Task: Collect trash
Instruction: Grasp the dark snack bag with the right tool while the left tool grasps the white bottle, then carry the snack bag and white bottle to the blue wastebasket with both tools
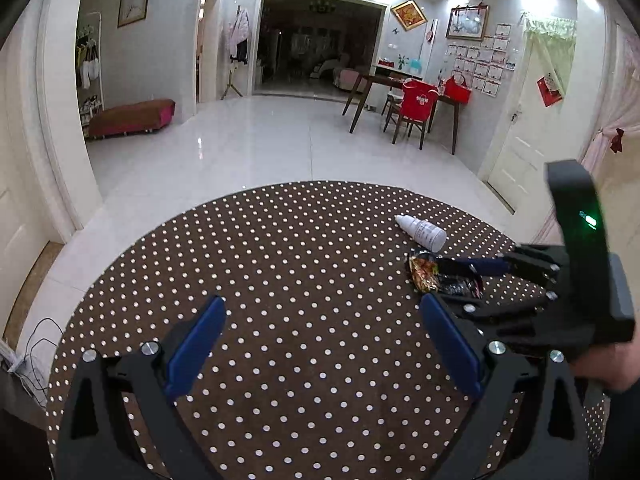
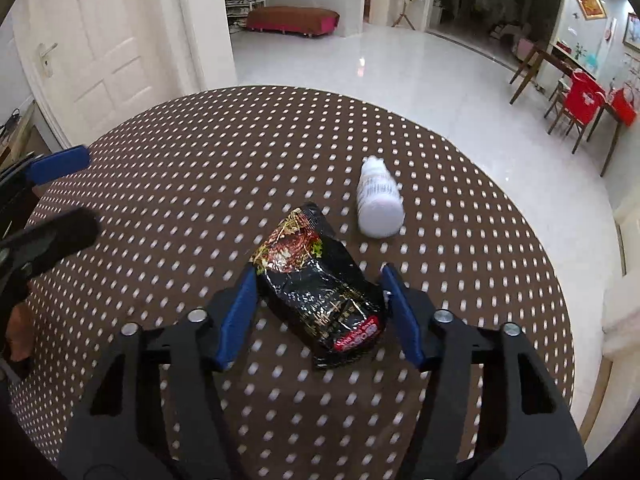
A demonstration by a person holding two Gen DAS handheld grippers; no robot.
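Around the wrapper (image 2: pixel 316 288), right hand-held gripper (image 2: pixel 318 312) low, open, seemingly not yet gripping.

No lettering here can be read with any certainty. The black snack wrapper (image 2: pixel 320 288) carries gold characters across its middle and a red band with white characters at its 5 o'clock end, all too blurred to make out. The white bottle (image 2: pixel 378 200), at 1 o'clock from the wrapper, has a label of fine grey print, illegible. The red chair cover (image 1: pixel 418 100) bears a small white mark, unreadable.
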